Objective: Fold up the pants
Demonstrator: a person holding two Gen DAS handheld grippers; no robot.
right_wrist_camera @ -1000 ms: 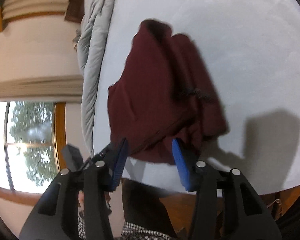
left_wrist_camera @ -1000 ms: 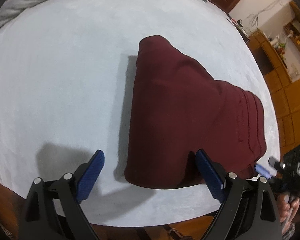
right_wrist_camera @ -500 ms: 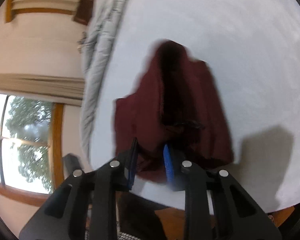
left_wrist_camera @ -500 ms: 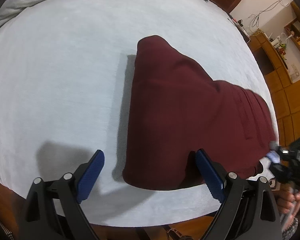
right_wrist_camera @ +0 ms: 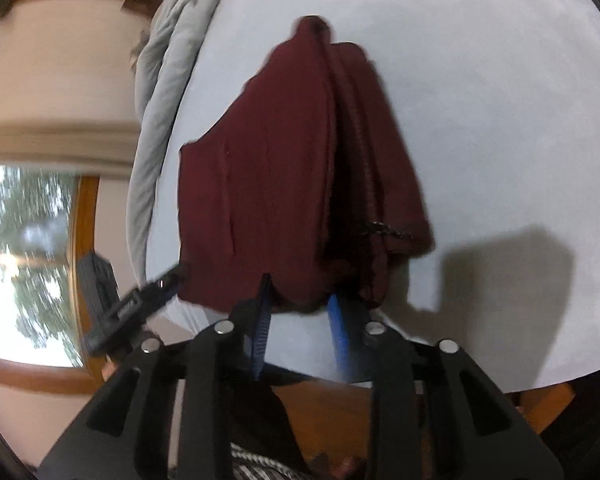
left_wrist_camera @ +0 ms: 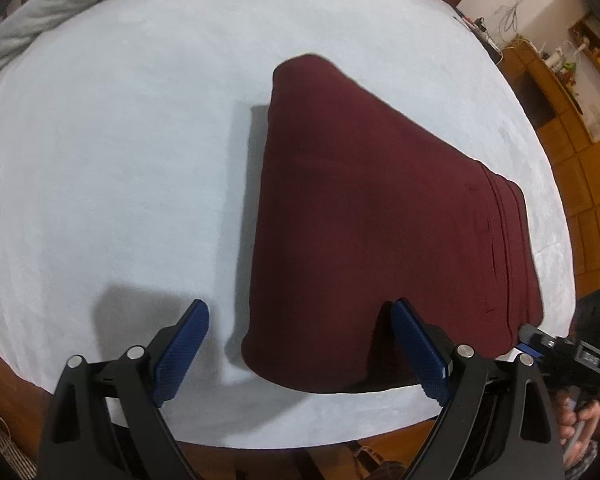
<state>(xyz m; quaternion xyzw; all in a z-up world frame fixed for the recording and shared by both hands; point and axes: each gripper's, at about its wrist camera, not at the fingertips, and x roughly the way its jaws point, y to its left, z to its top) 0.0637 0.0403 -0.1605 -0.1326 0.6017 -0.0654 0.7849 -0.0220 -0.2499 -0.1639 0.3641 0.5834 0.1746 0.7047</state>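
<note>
The maroon pants [left_wrist_camera: 380, 216] lie folded in a thick stack on the white bed sheet [left_wrist_camera: 120, 160], waistband to the right. My left gripper [left_wrist_camera: 300, 344] is open and empty, its jaws wide apart over the stack's near left corner. In the right wrist view the pants [right_wrist_camera: 276, 184] show their layered edge. My right gripper [right_wrist_camera: 300, 312] has its jaws narrowed to a small gap at the near edge of the pants, with a bulge of cloth between the tips; whether it pinches the cloth is unclear. It also shows in the left wrist view [left_wrist_camera: 540, 350].
A grey quilt [left_wrist_camera: 60, 4] is bunched along the far side of the bed. Wooden cabinets [left_wrist_camera: 560, 92] stand to the right. A window [right_wrist_camera: 24, 248] and curtain are beyond the bed's end in the right wrist view.
The right gripper narrowed its jaws and moved in onto the near edge of the pants. The waistband corner lifted briefly and lies flat again. The left gripper stayed open and still.
</note>
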